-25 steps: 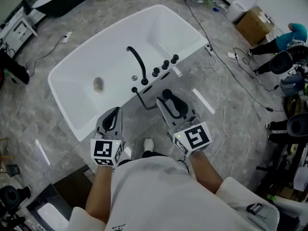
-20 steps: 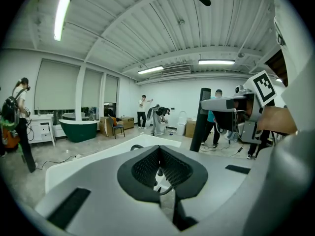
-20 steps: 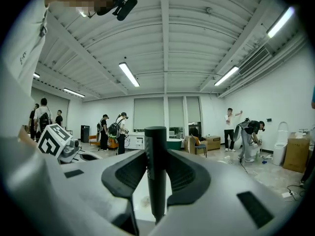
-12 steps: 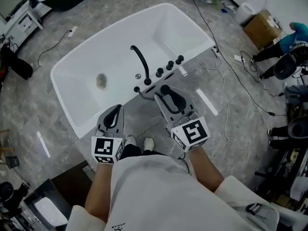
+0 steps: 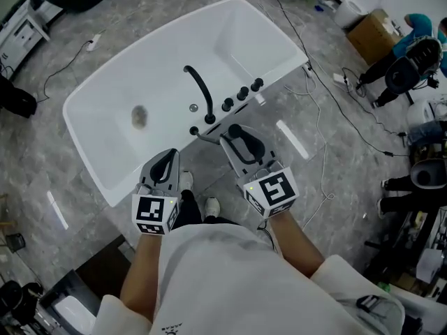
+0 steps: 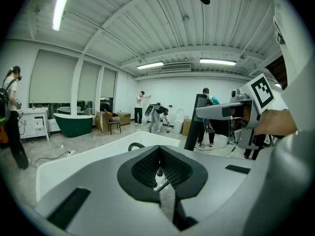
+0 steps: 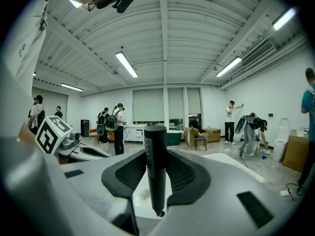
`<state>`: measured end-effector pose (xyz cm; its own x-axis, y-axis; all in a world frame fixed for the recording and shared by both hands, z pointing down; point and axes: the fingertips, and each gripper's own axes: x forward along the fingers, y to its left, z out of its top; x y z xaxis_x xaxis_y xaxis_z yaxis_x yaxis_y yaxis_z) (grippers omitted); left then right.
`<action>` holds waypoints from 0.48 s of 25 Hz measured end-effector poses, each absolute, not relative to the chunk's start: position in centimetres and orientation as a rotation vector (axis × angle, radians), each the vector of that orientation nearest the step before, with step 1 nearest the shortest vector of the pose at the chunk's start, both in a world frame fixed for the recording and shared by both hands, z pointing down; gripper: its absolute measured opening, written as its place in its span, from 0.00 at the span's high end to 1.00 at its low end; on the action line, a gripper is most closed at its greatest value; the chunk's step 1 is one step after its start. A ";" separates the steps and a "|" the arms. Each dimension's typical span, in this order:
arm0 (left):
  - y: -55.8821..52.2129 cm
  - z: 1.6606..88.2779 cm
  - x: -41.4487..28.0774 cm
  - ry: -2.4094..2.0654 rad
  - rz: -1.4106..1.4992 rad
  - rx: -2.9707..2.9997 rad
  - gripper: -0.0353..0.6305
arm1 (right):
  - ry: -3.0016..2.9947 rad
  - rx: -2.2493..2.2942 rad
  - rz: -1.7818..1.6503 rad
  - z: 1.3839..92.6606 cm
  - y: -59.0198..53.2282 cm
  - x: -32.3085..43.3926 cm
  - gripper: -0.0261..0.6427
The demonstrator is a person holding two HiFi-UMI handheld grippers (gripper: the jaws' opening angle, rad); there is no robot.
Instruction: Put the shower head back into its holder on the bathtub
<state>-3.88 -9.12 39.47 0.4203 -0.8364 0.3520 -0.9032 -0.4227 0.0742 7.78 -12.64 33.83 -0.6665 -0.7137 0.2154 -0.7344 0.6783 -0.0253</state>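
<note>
The white bathtub [image 5: 98, 176] lies ahead, with a curved black faucet [image 5: 199, 91] and three black knobs [image 5: 242, 94] on its near rim. A small black holder [image 5: 194, 130] sits on that rim left of the knobs. My right gripper [image 5: 234, 134] is shut on the black shower head [image 7: 156, 171], which stands upright between the jaws. Its thin end [image 5: 208, 139] reaches towards the holder, just short of the rim. My left gripper [image 5: 164, 166] hovers over the floor beside the tub wall, shut and holding nothing [image 6: 158, 163].
Cables trail over the grey floor right of the tub [image 5: 328, 82]. A cardboard box [image 5: 367, 37] and a white bin [image 5: 353, 5] stand at the far right, with equipment beyond. White strips [image 5: 292, 139] lie on the floor. Several people stand across the room [image 7: 110, 127].
Both grippers have moved forward towards the tub rim. The shower head now sits closer to the holder than a second ago. The grip has not changed.
</note>
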 end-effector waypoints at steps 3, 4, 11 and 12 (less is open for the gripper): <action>-11.2 39.0 -4.4 -1.508 0.365 2.440 0.93 | -2.678 1.172 0.179 34.9 -13.9 7.0 0.76; -11.8 39.0 -4.6 -1.503 0.362 2.443 0.93 | -2.670 1.171 0.186 35.3 -14.3 6.7 0.76; -15.4 39.7 -5.5 -1.461 0.358 2.464 0.93 | -2.632 1.177 0.228 37.9 -16.9 5.3 0.76; -15.8 39.7 -5.6 -1.456 0.358 2.464 0.93 | -2.625 1.177 0.235 38.2 -17.3 5.2 0.76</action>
